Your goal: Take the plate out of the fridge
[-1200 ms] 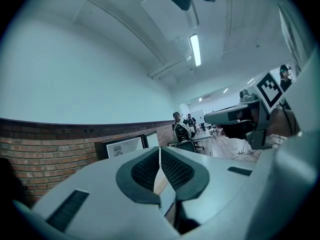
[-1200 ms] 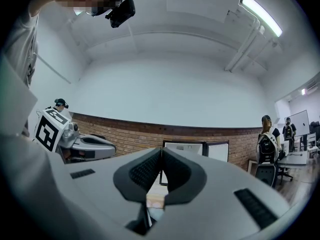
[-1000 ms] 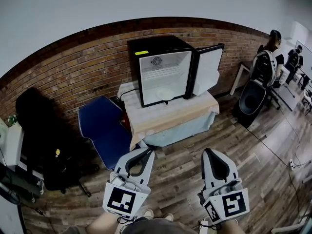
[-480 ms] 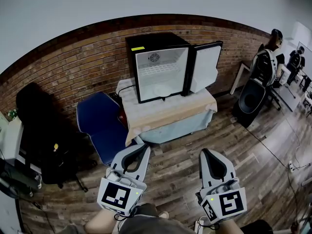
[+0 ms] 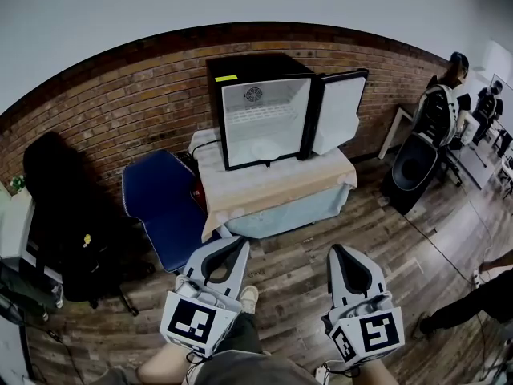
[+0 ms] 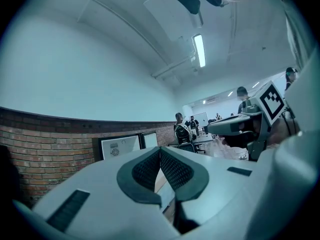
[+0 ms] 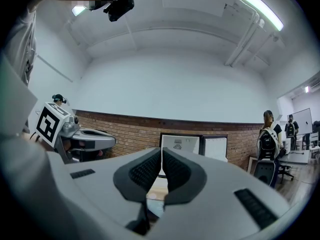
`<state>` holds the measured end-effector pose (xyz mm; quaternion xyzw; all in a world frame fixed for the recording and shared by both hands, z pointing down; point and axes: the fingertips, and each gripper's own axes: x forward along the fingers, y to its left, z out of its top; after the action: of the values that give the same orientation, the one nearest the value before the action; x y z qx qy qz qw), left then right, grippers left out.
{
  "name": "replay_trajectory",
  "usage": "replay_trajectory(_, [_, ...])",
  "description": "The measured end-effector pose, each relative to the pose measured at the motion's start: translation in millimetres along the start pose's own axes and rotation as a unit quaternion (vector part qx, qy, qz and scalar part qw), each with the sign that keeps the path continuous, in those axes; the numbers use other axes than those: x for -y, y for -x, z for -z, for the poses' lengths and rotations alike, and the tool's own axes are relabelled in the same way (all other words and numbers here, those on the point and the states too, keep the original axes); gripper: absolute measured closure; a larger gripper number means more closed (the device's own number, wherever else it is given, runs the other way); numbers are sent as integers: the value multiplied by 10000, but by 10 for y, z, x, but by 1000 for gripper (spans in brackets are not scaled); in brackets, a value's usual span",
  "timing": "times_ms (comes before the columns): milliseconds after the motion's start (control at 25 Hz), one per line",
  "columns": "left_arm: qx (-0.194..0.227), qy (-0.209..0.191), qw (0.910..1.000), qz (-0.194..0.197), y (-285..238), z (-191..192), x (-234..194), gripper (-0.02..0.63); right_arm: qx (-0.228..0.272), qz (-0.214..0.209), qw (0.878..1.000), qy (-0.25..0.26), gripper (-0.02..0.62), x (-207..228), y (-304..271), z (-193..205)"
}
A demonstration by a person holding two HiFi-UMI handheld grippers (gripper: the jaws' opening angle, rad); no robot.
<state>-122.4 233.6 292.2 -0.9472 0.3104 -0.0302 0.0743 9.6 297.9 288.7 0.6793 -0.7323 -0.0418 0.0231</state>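
Someone's leg [image 5: 469,301] entered at right; left tool [image 5: 243,243], right tool [image 5: 337,249] both shut, empty; pale plate [image 5: 264,147] lies in open fridge [image 5: 256,64].

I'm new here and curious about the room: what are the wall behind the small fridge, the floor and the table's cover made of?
Wall: red-brown brick, matte; pale mortar lines run between the courses. Floor: planks in mixed browns and greys, wood or a wood-look laminate. Table cover: pale cloth, apparently; it hangs in soft folds over the edges.
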Motion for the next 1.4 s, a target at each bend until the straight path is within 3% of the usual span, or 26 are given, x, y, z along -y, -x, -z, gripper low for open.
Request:
replay_trajectory(760, [-185,144,9997,2,-896,330,-597,588,-223,-133,9996,-59,565,398,-1102,272])
replay_trajectory(1400, [-482,273,9984,95,-1967,568,-1598,588,-608,-113,9978,-219,565,743,-2558,407])
